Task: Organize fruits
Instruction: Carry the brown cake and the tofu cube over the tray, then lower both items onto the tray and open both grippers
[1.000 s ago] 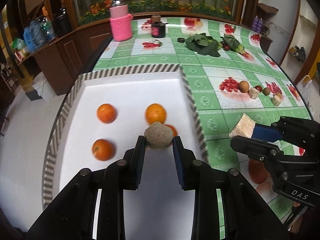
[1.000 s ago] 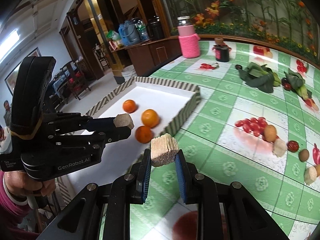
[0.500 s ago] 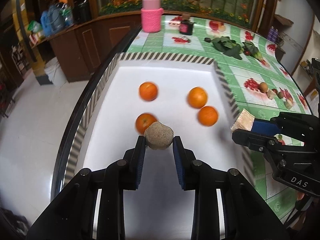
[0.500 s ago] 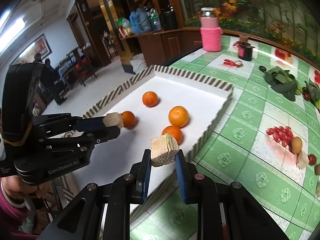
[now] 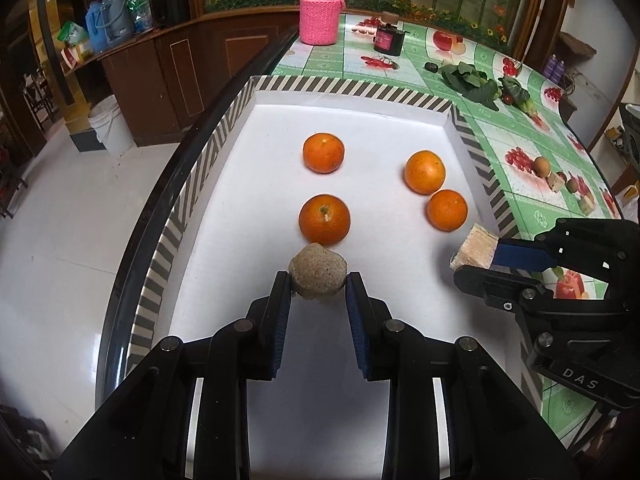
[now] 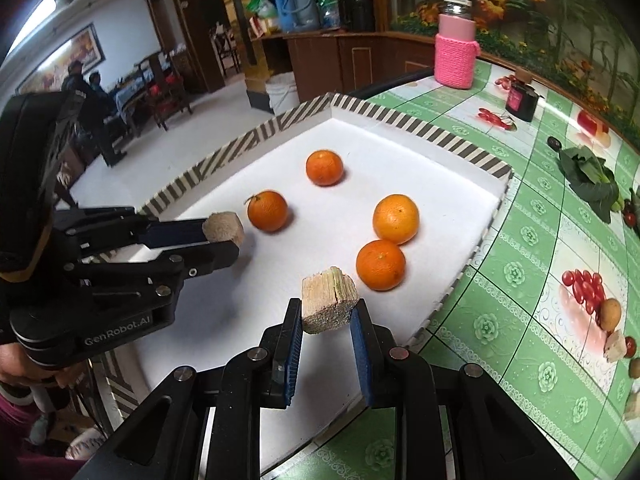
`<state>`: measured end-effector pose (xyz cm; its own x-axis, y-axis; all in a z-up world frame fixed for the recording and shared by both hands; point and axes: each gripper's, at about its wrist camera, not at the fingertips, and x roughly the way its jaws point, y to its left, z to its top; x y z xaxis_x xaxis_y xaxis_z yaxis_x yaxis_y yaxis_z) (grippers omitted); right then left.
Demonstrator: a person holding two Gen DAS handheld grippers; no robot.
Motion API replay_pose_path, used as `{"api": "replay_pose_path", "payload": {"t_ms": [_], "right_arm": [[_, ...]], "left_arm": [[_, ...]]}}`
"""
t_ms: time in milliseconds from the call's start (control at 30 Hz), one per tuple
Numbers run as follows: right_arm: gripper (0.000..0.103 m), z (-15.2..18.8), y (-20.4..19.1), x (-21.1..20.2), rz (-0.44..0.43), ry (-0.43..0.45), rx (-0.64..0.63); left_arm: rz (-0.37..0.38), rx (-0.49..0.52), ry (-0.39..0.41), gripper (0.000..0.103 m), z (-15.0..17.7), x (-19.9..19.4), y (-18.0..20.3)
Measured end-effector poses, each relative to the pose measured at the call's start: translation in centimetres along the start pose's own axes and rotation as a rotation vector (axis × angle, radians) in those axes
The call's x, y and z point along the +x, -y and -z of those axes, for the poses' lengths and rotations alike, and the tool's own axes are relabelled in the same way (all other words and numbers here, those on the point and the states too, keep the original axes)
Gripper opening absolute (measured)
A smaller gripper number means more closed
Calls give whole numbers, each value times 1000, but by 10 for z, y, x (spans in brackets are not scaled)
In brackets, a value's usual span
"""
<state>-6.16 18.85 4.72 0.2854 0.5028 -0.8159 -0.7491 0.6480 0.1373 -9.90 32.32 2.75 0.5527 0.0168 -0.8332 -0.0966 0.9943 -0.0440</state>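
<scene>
A white tray [image 5: 256, 128] with a striped rim holds several oranges; the nearest orange [image 5: 324, 219] lies just ahead of my left gripper. My left gripper [image 5: 319, 285] is shut on a round tan fruit chunk [image 5: 318, 271] and holds it above the tray's near left part. My right gripper [image 6: 327, 312] is shut on a pale fibrous fruit chunk [image 6: 329, 294], above the tray's near right part, close to an orange [image 6: 381, 265]. The right gripper also shows in the left wrist view [image 5: 472, 256], and the left gripper in the right wrist view [image 6: 224, 238].
On the green fruit-print tablecloth [image 5: 520, 152] right of the tray lie small fruits and chunks [image 5: 556, 178], leafy greens [image 5: 476, 84], a dark jar [image 5: 387, 39] and a pink knit-covered bottle [image 5: 321, 10]. The table edge and floor [image 5: 60, 216] lie to the left.
Both grippers have moved left from over the tablecloth to above the tray, each still holding its chunk. The oranges have not moved.
</scene>
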Motion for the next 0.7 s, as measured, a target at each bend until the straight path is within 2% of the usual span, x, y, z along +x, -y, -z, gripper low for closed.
{"api": "replay_pose_path", "payload": {"t_ms": [233, 367, 533, 700], "right_arm": [[23, -4, -10, 11, 67, -70, -78], [23, -6, -12, 15, 64, -92, -99], [23, -4, -7, 11, 7, -58, -62], [23, 3, 2, -6, -23, 17, -16]], "left_arm": [[-17, -16, -17, 27, 2, 6, 2], [-33, -7, -34, 27, 3, 8, 9], [-40, -9, -46, 27, 3, 10, 9], [-39, 4, -50, 29, 2, 13, 9]]}}
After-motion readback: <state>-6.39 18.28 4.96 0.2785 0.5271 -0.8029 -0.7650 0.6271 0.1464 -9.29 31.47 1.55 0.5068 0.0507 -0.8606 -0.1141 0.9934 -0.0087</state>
